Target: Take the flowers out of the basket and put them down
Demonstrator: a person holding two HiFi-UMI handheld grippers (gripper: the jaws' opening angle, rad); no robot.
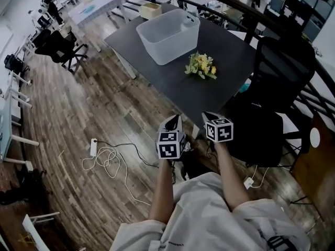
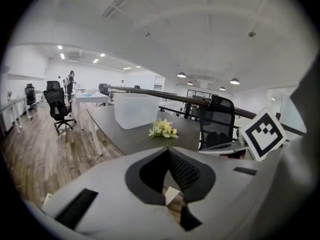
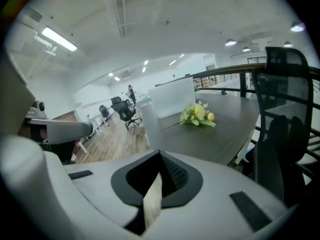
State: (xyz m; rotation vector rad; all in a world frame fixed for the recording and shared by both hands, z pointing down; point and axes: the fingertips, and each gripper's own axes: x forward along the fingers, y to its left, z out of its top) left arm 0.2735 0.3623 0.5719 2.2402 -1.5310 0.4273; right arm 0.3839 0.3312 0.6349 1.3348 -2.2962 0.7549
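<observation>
— Left gripper (image 2: 168, 151) first: how do its jaws stand?

— Together, tips meeting, with nothing between them. Only a sliver of the wooden floor (image 1: 78, 103) shows through the slit behind the tips.

— And the right gripper (image 3: 160, 155)?

— Same: jaws pressed together and empty. Both hang over the floor, just short of the near corner of the table (image 1: 207, 101), touching nothing.

— Where are the flowers (image 1: 201, 66)?

— Lying on their side on the table, outside the basket (image 1: 167, 38), just beside it toward the near right edge. Yellow heads, green leaves.

— Anything hard to make out?

— The office chair (image 1: 272, 82) covers the table's right corner. Something pale sits at the basket's far end; whether it is inside or behind, I cannot tell. The flower stems are too small to count. In the head view the marker cubes hide most of each gripper's body.
</observation>
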